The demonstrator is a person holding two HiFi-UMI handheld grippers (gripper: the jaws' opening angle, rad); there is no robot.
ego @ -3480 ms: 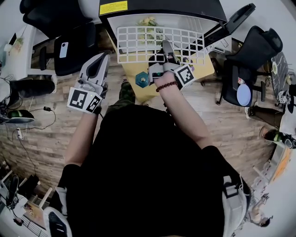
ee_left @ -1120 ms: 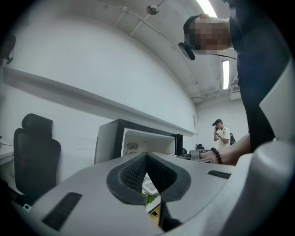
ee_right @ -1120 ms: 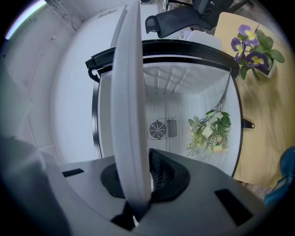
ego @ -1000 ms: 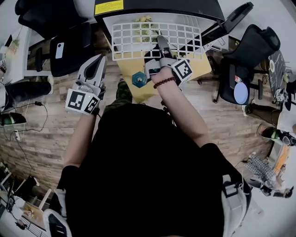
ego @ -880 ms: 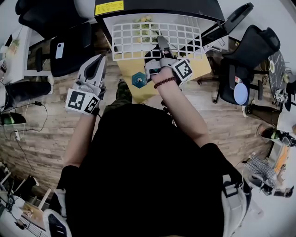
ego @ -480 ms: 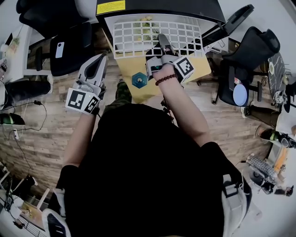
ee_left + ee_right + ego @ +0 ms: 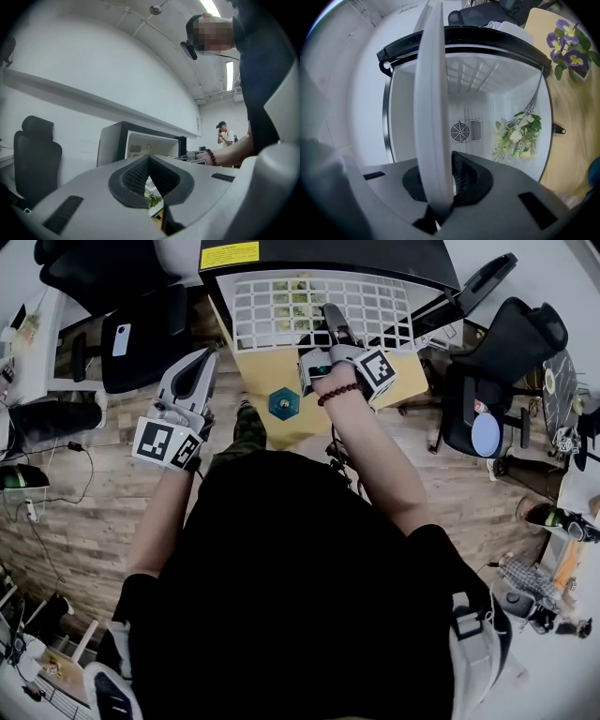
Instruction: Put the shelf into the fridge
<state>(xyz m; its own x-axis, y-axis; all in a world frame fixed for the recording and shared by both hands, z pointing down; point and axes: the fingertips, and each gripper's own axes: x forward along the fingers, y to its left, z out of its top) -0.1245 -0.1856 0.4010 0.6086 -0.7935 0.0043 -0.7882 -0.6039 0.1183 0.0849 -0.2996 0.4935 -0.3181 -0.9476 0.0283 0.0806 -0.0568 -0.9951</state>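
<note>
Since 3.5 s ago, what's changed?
The right gripper pushed the shelf forward, deeper toward the fridge opening, still clamped on its near edge. Nothing was let go. The left gripper stayed shut and empty at the left.

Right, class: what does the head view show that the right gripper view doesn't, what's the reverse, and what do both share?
Only the head view: the left gripper, shut and empty, held off to the side; the person's black shirt; a yellow label.
Only the right gripper view: the round fan vent on the back wall, and purple flowers outside.
Both: the right gripper shut on the white shelf at the open fridge, with a bouquet inside.
</note>
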